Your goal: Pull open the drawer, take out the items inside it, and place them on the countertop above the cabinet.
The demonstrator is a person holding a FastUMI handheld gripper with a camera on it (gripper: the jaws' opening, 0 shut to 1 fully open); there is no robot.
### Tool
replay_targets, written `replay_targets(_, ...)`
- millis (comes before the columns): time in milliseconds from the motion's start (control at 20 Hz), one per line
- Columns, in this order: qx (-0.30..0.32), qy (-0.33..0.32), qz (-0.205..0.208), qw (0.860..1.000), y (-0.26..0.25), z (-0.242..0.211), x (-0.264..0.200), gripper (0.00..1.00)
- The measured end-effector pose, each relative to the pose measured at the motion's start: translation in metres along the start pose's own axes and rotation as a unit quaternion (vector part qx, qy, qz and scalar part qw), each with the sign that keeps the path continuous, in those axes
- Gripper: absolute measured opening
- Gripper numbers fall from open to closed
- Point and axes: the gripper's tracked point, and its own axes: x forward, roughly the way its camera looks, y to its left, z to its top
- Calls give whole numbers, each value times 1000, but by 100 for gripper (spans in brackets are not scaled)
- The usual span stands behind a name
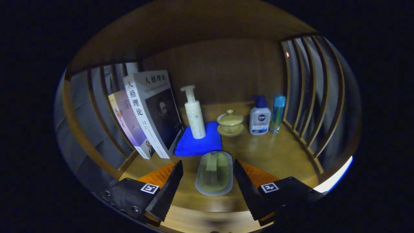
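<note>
A clear soap dish with a pale green soap bar lies flat on the wooden countertop, between my two fingers. My gripper is open, each finger standing a little apart from the dish's sides. Neither fingertip touches it. The fingers frame the dish from left and right.
Beyond the dish a folded blue cloth carries a white pump bottle. Two books lean at the left. A lidded tea bowl, a blue-capped lotion bottle and a slim blue bottle stand to the right. Wooden slats wall both sides.
</note>
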Motion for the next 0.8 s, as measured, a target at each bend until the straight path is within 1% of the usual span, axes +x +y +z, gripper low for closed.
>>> replay_targets(200, -17, -89, 1, 996, 11, 13, -58, 98)
replay_targets(450, -25, -172, -26, 984, 3, 5, -122, 98)
replay_targets(800, -36, -212, -59, 975, -16, -26, -176, 98)
